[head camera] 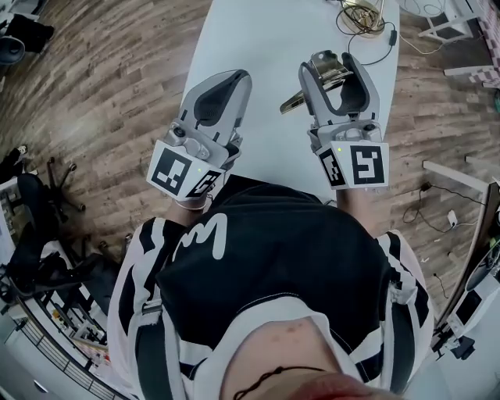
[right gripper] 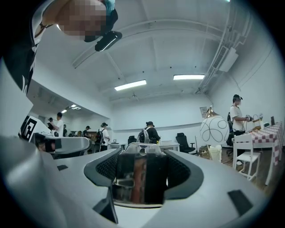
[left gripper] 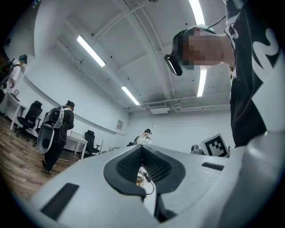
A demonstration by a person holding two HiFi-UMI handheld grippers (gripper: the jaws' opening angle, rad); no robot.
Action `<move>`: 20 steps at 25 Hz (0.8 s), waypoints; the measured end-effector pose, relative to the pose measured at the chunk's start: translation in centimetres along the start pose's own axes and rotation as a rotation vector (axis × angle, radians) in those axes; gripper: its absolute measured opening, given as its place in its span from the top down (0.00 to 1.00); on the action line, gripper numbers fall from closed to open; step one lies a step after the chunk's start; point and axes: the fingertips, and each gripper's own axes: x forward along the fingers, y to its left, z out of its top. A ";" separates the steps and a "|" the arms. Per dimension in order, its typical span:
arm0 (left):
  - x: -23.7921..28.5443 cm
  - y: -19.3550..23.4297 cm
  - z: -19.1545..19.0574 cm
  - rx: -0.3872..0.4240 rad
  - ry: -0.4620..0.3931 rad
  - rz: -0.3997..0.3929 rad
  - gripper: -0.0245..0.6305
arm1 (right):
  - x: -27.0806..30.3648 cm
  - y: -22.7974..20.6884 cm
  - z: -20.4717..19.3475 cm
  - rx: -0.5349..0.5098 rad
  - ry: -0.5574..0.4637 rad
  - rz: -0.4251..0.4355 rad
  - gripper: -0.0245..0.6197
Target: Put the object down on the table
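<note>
A shiny metal object with a lever arm sticking out to the left is held just above the white table. My right gripper is shut on it. In the right gripper view the metal object fills the space between the dark pads and mirrors the room. My left gripper hovers over the table's left part, level with the right one, its jaws shut with nothing in them. In the left gripper view the left gripper shows its pads meeting, with a sliver of table behind.
A coil of gold wire and a black cable lie at the table's far end. Wooden floor surrounds the table; a black office chair stands left, white frames right. Several people and a globe lamp stand in the room.
</note>
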 end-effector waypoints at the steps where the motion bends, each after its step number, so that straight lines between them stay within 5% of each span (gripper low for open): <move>1: -0.2 0.1 -0.1 -0.002 0.001 0.002 0.96 | 0.1 0.1 -0.3 -0.002 0.005 0.001 0.50; 20: -3.7 1.4 -1.8 -0.032 0.045 0.049 0.96 | 1.4 1.6 -5.8 -0.016 0.100 0.015 0.50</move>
